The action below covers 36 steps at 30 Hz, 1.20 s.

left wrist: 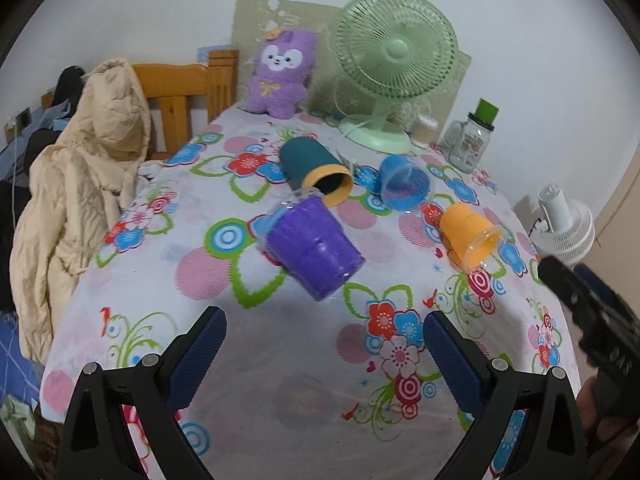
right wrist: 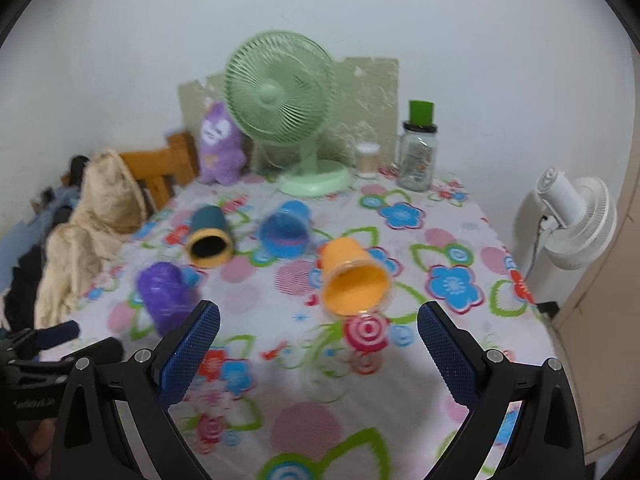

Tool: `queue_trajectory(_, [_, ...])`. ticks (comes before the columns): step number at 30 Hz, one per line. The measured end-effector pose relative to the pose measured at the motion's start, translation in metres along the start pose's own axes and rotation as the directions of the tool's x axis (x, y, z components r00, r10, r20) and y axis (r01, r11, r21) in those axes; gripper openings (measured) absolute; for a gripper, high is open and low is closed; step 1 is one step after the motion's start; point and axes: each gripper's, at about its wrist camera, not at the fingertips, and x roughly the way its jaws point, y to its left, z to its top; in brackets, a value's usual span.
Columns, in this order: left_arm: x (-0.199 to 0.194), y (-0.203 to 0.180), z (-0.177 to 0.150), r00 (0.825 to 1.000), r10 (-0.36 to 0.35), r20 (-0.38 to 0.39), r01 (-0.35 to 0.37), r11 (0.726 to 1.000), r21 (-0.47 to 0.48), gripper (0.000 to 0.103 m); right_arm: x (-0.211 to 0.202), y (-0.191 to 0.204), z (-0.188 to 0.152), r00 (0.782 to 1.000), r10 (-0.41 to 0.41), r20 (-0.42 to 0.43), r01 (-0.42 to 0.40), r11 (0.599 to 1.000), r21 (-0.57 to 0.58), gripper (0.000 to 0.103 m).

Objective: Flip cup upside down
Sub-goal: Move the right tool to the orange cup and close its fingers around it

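Several cups lie on their sides on the floral tablecloth (left wrist: pixel 280 380). A purple cup (left wrist: pixel 314 250) lies nearest my left gripper (left wrist: pixel 324 340), which is open and empty just short of it. A dark teal cup with a yellow rim (left wrist: pixel 316 168), a blue cup (left wrist: pixel 404 184) and an orange cup (left wrist: pixel 468 236) lie further back. In the right wrist view the orange cup (right wrist: pixel 352 280) lies just ahead of my right gripper (right wrist: pixel 318 340), open and empty. The purple cup (right wrist: pixel 164 296), teal cup (right wrist: pixel 210 236) and blue cup (right wrist: pixel 286 232) also show there.
A green desk fan (left wrist: pixel 394 64), a purple plush toy (left wrist: pixel 280 72) and a glass jar with a green lid (left wrist: pixel 472 140) stand at the table's back. A beige jacket (left wrist: pixel 76 184) hangs on a wooden chair at left. A white fan (right wrist: pixel 576 220) stands right of the table.
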Motion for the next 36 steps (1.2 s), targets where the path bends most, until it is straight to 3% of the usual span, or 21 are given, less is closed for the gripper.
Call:
queue_trajectory(5, [0.016,-0.017,0.01,1.0,-0.014,-0.011,0.014,0.999,0.041,0.1,0.028,-0.014,0.02,0.998,0.001,-0.069,-0.006,0.998,-0.068,0.1])
queue_trajectory(11, [0.04,-0.035,0.028,0.999,-0.019,-0.034,0.022,0.997,0.069,0.1,0.071,-0.021,0.046,0.986,0.044,-0.163,-0.068,0.987,-0.147,0.1])
queue_trajectory(19, [0.074,-0.053,0.041,0.996,-0.022,-0.088,0.031,0.994,0.102,0.1,0.14,-0.04,0.057,0.928,0.131,-0.35,-0.163,0.985,-0.064,0.1])
queue_trajectory(31, [0.094,-0.073,0.052,0.994,-0.041,-0.099,0.057,0.986,0.156,0.102,0.173,-0.037,0.053,0.896,0.13,-0.425,-0.182,0.98,-0.083,0.1])
queue_trajectory(33, [0.094,-0.075,0.054,0.994,-0.048,-0.097,0.063,0.985,0.158,0.102,0.176,-0.036,0.053,0.892,0.129,-0.432,-0.184,0.979,-0.088,0.097])
queue_trajectory(36, [0.094,-0.079,0.056,0.995,-0.043,-0.09,0.058,0.983,0.172,0.102,0.181,-0.035,0.05,0.875,0.137,-0.464,-0.2,0.976,-0.089,0.081])
